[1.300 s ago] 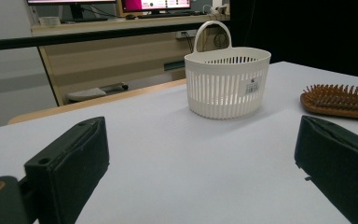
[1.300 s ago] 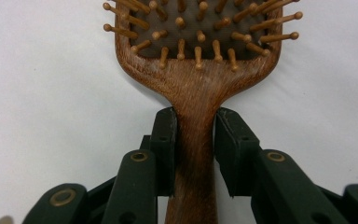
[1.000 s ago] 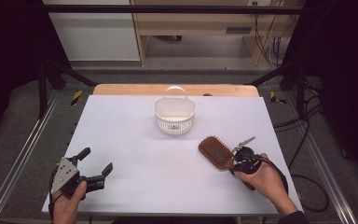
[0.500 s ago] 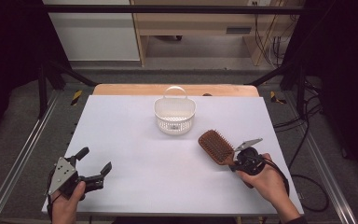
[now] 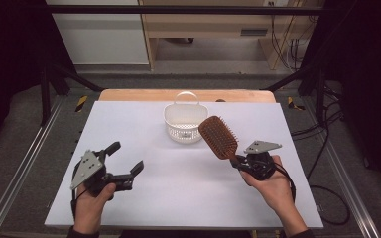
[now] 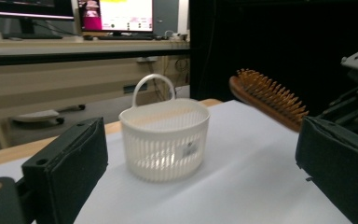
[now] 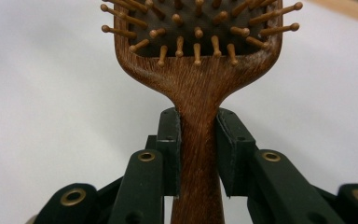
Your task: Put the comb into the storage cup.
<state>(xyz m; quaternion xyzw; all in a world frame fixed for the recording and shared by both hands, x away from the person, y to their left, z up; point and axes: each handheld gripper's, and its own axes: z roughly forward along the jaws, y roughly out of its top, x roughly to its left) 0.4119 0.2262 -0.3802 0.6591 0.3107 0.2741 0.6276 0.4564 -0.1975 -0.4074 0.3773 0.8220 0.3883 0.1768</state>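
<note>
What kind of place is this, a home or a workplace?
Most likely a lab or workshop set up for recording. The white table stands inside a black metal frame, loose cables lie on the floor at its right, and a lit computer monitor stands on a desk behind.

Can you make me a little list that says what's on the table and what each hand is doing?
table: white top
basket: white, upright, at the far middle, nothing seen in it
brush: wooden, bristles up, lifted off the table, near the basket
right gripper: shut on the brush handle
left gripper: open, holding nothing, off to the left of the basket
guess at next move: the brush may go into the basket
</note>
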